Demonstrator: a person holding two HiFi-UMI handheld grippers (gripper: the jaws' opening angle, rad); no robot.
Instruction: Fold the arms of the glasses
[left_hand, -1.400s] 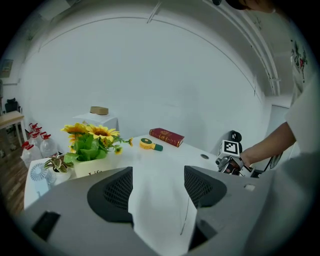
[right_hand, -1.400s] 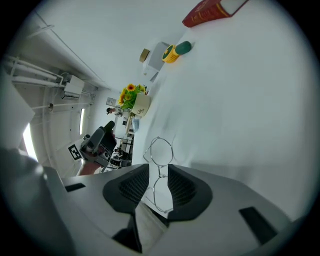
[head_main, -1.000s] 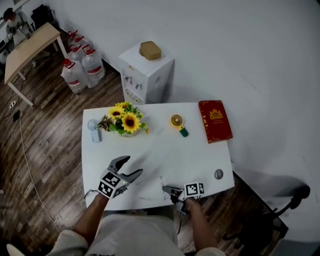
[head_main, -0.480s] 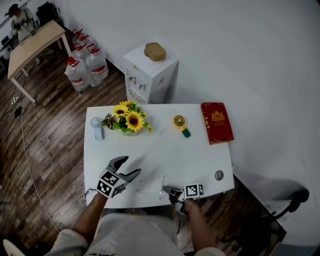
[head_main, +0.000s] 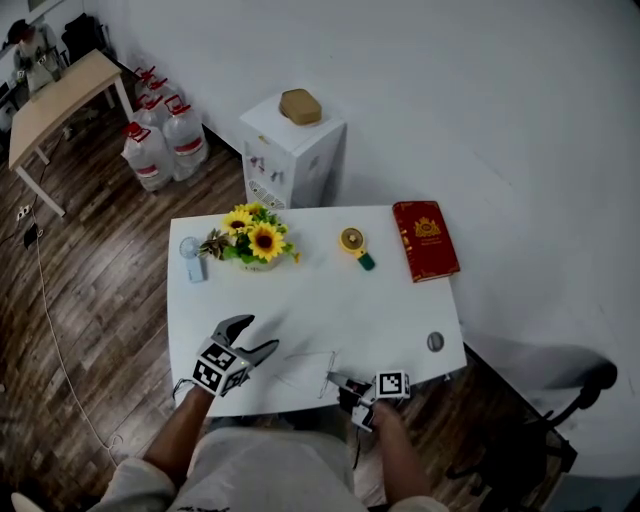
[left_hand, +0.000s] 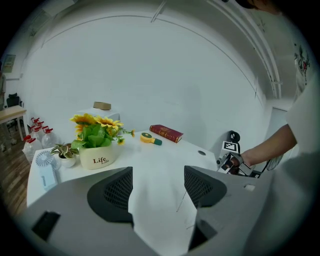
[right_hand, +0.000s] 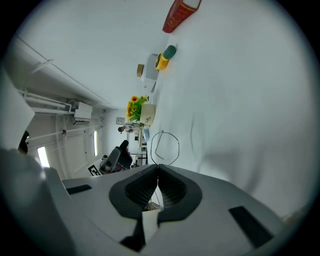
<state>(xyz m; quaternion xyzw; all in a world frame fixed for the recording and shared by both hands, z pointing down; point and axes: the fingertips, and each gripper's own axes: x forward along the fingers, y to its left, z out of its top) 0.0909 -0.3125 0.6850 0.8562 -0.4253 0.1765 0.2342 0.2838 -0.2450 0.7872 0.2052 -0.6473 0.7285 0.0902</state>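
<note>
Holds left gripper (head_main: 258, 336) gaping, empty, above table (head_main: 330, 300); just right of it, near the front edge, pins glasses (head_main: 310, 370) in right gripper (head_main: 335, 379), jaws tight on the wire rim. Risks twisting the frame out of that thin pinch, or bending it, if an arm gets pushed hard. Seems to point arms leftward, front running near-to-far

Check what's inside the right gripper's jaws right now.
The right gripper is shut on the glasses: a thin wire lens rim sticks out past its tips. The pinched part is hidden between the closed jaws.
</note>
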